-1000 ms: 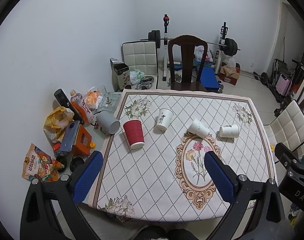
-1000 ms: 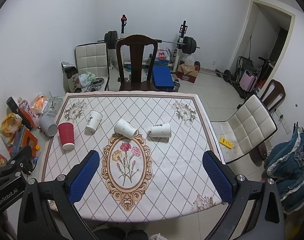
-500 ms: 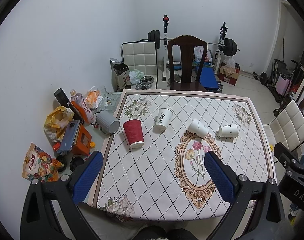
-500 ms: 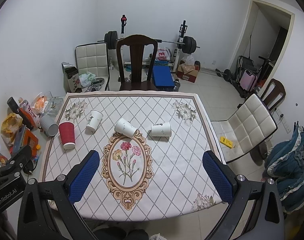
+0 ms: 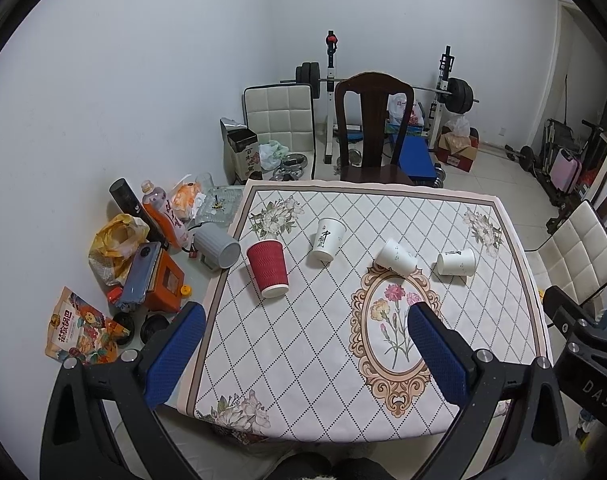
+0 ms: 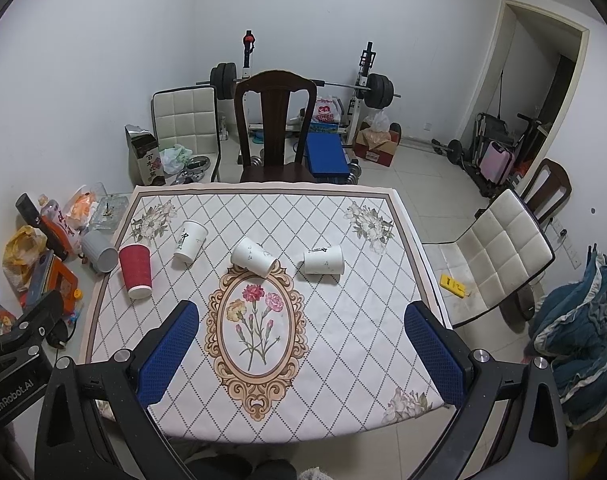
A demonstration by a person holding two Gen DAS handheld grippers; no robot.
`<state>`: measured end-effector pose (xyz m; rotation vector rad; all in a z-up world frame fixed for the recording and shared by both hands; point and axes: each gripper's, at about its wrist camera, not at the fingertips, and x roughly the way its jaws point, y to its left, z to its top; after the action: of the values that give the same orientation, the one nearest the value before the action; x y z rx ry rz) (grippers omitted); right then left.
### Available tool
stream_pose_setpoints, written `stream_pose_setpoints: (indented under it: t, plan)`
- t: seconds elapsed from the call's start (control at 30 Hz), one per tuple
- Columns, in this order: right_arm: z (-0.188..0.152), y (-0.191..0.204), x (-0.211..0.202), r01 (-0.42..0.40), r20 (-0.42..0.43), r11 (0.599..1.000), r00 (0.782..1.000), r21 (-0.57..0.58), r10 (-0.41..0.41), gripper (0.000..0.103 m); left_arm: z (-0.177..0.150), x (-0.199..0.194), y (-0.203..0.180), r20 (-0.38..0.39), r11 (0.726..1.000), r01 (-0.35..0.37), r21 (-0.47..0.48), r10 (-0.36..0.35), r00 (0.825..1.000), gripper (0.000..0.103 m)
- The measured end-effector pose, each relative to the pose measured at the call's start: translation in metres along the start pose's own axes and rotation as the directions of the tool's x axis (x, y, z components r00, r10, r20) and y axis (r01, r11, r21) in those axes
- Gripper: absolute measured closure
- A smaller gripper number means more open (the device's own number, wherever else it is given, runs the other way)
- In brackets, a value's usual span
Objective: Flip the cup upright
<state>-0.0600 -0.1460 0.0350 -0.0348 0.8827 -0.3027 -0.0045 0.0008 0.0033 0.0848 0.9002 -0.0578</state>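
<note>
Several paper cups lie on their sides in a row across the patterned tablecloth (image 5: pixel 303 340). From the left: a red ribbed cup (image 5: pixel 268 269) (image 6: pixel 135 271), a white cup with black writing (image 5: pixel 326 239) (image 6: pixel 189 241), a white cup (image 5: pixel 395 257) (image 6: pixel 254 257) at the top of the oval flower motif, and a white cup (image 5: pixel 455 262) (image 6: pixel 323 265) furthest right. My left gripper (image 5: pixel 303 356) and my right gripper (image 6: pixel 301 354) are both open and empty, held high above the near half of the table, well short of the cups.
A grey ribbed mug (image 5: pixel 217 247) lies at the table's left edge among clutter: bottles, bags, an orange box (image 5: pixel 163 286). A dark wooden chair (image 5: pixel 373 132) stands at the far side, a white padded chair (image 6: pixel 499 256) at the right. Weights rack behind.
Both views have shifted very slightly; the cups sit a touch lower in the frames. Nothing on the table has moved, and both grippers stay open.
</note>
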Motion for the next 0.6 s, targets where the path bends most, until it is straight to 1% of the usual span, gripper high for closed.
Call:
stream_pose_setpoints:
  t: [0.43,0.53,0.6]
  plan:
    - [0.000,0.000,-0.002,-0.007,-0.007,1.000,1.000,-0.003,0.007,0.000,0.004,-0.003,-0.003,-0.009,1.000,-0.001,-0.005,0.001,1.000,0.000]
    - [0.004,0.001,0.002,-0.013,-0.007,1.000,1.000,-0.001,0.013,0.000,0.005,0.005,-0.008,-0.027,1.000,-0.007,-0.011,0.007,1.000,0.000]
    - [0.004,-0.002,0.016,-0.015,-0.031,1.000,0.999,0.002,0.015,0.000,0.004,0.017,-0.012,-0.039,1.000,-0.017,-0.020,0.016,0.999,0.000]
